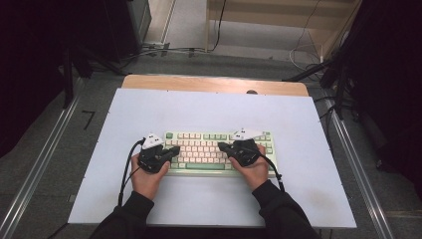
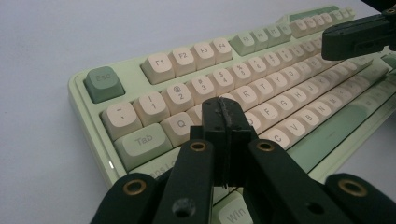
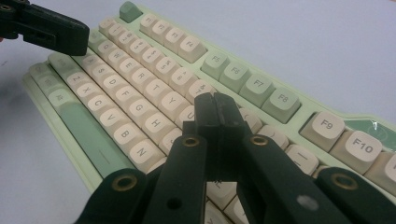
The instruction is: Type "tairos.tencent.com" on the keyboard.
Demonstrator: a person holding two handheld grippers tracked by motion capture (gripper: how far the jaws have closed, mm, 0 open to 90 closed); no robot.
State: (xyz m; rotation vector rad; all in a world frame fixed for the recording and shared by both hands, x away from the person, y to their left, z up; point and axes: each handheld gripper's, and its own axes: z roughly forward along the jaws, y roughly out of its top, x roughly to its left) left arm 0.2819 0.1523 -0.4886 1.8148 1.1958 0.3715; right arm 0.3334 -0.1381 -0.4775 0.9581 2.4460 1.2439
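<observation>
A pale green keyboard [image 1: 204,167] with cream and green keys lies in the middle of the white table top [image 1: 209,114]. My left gripper [image 1: 175,149] hovers over its left keys, jaws pressed together with nothing between them. In the left gripper view the shut tips [image 2: 225,111] hang just above the keys near W and E on the keyboard [image 2: 93,116]. My right gripper [image 1: 221,146] is over the right half, also shut and empty. In the right gripper view its tips [image 3: 215,103] sit above the keys near U and I of the keyboard [image 3: 70,130].
The white top rests on a wooden table [image 1: 214,83] with metal rails at both sides. Cables and dark stands crowd the floor beyond the far edge. Each gripper view also catches the other gripper's black jaws [image 2: 359,37] [image 3: 46,30] at its upper corner.
</observation>
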